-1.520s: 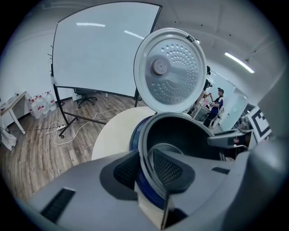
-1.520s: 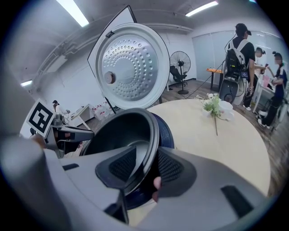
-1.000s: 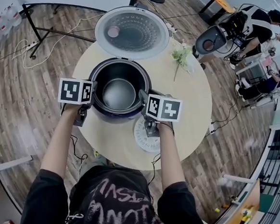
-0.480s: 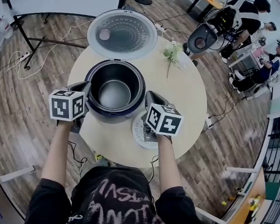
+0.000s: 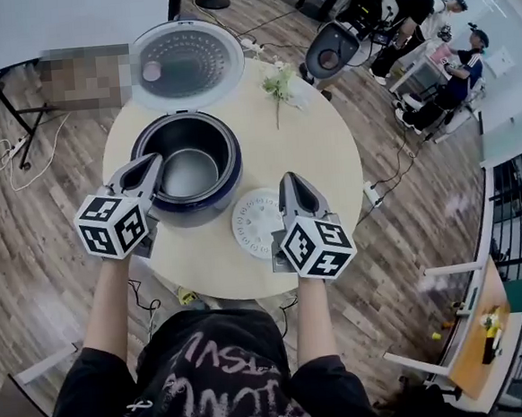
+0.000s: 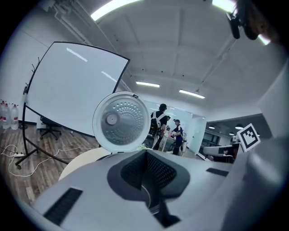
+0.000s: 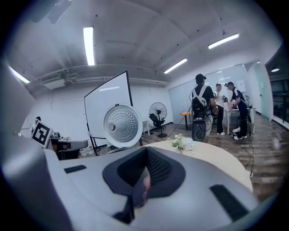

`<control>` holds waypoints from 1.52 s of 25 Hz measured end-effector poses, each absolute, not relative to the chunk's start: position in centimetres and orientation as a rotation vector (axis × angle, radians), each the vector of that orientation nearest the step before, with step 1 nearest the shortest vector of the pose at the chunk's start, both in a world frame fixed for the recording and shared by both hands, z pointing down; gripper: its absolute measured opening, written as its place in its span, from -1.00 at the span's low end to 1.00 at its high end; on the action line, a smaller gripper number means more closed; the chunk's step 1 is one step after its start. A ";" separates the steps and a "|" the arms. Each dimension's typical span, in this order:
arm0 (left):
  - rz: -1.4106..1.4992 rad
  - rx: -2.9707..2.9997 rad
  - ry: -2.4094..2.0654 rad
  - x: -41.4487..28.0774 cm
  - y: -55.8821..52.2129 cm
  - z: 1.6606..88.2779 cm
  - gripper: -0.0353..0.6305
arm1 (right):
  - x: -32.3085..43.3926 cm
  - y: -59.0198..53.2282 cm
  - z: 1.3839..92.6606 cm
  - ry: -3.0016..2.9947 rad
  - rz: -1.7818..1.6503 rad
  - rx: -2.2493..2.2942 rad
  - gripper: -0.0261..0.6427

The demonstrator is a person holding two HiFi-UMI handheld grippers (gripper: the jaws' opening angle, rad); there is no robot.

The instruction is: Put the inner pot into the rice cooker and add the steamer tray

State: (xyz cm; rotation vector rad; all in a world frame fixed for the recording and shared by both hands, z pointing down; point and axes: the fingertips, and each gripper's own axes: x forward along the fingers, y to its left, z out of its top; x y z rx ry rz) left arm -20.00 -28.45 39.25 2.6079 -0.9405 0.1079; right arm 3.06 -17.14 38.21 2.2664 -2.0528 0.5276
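Observation:
The dark rice cooker [image 5: 230, 180] stands on the round table [image 5: 324, 149] with its lid [image 5: 187, 63] open, and the metal inner pot [image 5: 186, 173] sits inside it. The white perforated steamer tray [image 5: 255, 223] lies flat on the table, right of the cooker. My left gripper [image 5: 148, 165] hovers at the cooker's near-left rim; its jaws have just been closing with nothing between them, and it is shut. My right gripper [image 5: 290, 183] is shut and empty above the tray's right edge. In both gripper views the jaws meet, left gripper [image 6: 145, 155], right gripper [image 7: 145, 155].
A small bunch of flowers [image 5: 278, 83] lies at the table's far side. Cables run over the wooden floor at the left. Several people with equipment [image 5: 408, 21] stand at the far right. The open lid [image 6: 121, 122] rises ahead of both grippers.
Both grippers have drawn back from the pot's rim and lifted. Their jaws, open one second ago, have shut on nothing. The inner pot stays in the cooker.

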 end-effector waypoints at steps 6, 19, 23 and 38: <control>0.042 2.706 -0.820 -15.6 -26.3 38.1 -0.87 | 6.4 -12.3 37.4 -1.995 0.493 2.412 -0.91; 0.043 2.862 -0.704 -3.9 -19.0 37.0 -0.87 | 16.4 -2.4 37.5 -1.827 0.461 2.633 -0.91; 0.083 2.885 -0.773 -1.7 -17.1 36.9 -0.86 | 18.6 -1.4 37.7 -1.878 0.464 2.606 -0.89; 0.131 2.806 -1.004 -1.3 -14.9 37.8 -0.39 | 20.3 -2.2 38.7 -2.115 0.476 2.383 -0.29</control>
